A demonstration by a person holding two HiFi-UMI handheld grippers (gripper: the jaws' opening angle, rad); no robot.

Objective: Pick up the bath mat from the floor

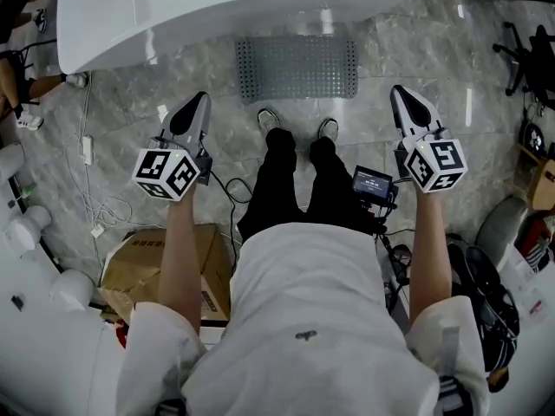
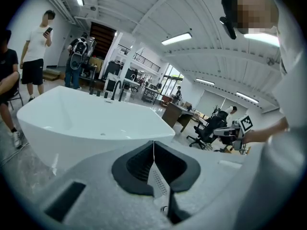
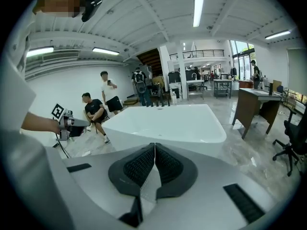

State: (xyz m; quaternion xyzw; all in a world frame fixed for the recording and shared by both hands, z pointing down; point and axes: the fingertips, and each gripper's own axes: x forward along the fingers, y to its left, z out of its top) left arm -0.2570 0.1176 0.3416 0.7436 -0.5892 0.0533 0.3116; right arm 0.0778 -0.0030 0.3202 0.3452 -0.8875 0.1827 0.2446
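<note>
Head view shows the grey bath mat (image 1: pixel 297 68) lying flat on the marble floor (image 1: pixel 130 115), just in front of the white bathtub (image 1: pixel 217 7) and just beyond the person's shoes (image 1: pixel 269 120). The left gripper (image 1: pixel 199 102) and right gripper (image 1: pixel 399 94) hang to either side of it, neither touching it. Both pairs of fingers (image 2: pixel 136 164) are pressed together and empty. By my judgement nothing is done yet: reaching down, opening, gripping an edge and lifting all remain.

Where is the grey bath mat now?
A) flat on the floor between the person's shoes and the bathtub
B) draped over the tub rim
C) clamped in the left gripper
A: the bath mat lies flat on the floor, between the shoes and the bathtub.
</note>
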